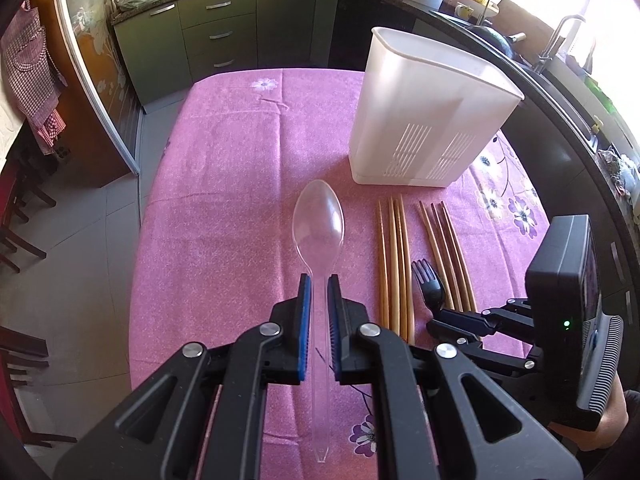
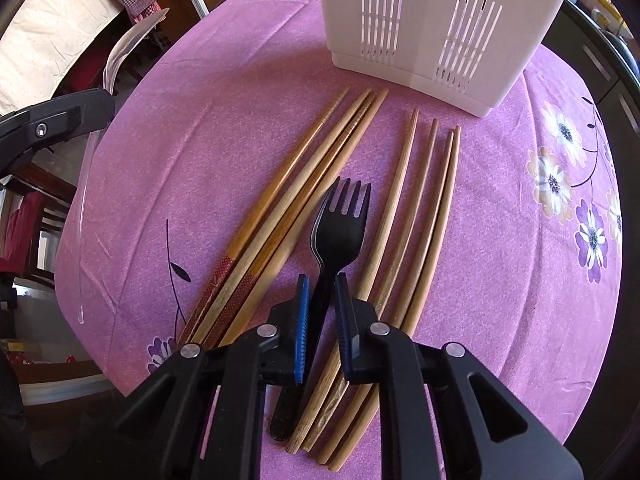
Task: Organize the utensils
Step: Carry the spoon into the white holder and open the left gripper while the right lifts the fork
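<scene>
Black jaws of the left gripper (image 1: 319,280) filled the bottom of its view, the blue pads clamped on the handle of a clear spoon (image 1: 319,220). Its bowl pointed toward 12 o'clock and seemed raised off the pink cloth (image 1: 224,184), with the handle's end hanging free at 6 o'clock below the pads.

At 2 o'clock from the spoon stood the white holder (image 1: 424,120), upright, slots low on its wall. Two sets of chopsticks lay side by side in front of it: a lighter set (image 1: 394,260) and, just at its 3 o'clock, a darker set (image 1: 448,252).

Between those sets lay a black fork (image 2: 340,220), tines toward 12 o'clock. The right gripper (image 2: 322,280) had its pads closed against the fork's neck, one on each side. From the right wrist, the holder (image 2: 424,32) sat at 1 o'clock, the patterned-end chopsticks (image 2: 296,200) at 10 o'clock of the fork, the plain ones (image 2: 416,220) at 3 o'clock. The left gripper's arm (image 2: 56,124) and the spoon (image 2: 120,60) showed at 10 o'clock.
</scene>
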The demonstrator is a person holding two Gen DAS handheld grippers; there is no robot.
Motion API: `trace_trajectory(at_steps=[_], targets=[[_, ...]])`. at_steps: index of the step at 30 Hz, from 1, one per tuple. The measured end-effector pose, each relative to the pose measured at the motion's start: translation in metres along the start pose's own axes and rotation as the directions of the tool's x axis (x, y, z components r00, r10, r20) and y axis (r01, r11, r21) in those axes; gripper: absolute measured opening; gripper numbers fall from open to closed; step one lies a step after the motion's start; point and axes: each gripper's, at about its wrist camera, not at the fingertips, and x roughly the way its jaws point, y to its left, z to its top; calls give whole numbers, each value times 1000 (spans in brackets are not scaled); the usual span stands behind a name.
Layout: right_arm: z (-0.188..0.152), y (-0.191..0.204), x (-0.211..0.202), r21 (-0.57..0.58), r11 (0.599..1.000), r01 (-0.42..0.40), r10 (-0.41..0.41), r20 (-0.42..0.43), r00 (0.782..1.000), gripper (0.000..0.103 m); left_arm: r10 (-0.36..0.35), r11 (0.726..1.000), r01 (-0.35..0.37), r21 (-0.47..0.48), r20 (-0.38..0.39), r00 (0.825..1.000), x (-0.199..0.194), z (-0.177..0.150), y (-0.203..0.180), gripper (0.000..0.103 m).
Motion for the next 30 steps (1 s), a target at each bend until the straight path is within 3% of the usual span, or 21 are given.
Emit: trace_trajectory(at_steps=[4, 7, 9, 14, 21, 24, 30], targets=[[4, 0, -5, 10, 1000, -27, 26, 42, 999, 9, -6, 1000, 6, 6, 3, 1000, -2, 1, -2, 9], [2, -5, -24, 30, 996, -86, 82, 129, 988, 9, -12, 1000, 12, 4, 9, 1000, -5, 2, -1, 9], [-3, -9, -41, 40, 992, -124, 113, 208, 972, 9, -15, 1000, 14, 3, 18, 1000, -8, 4, 0, 9], [-21, -23, -74, 61, 973, -222, 182, 390, 903, 9, -35, 999, 36, -2, 49, 998, -18, 16, -3, 9], [-35, -43, -98, 60, 955, -290, 227, 476, 850, 9, -60, 998, 57, 24, 131, 990, -49, 53, -21, 9], [-39, -52, -106, 58, 950, -307, 239, 497, 834, 9, -82, 997, 78, 29, 190, 978, -68, 75, -30, 9], [-58, -66, -109, 54, 939, -341, 265, 522, 811, 9, -115, 993, 104, 52, 333, 936, -105, 130, -53, 9]])
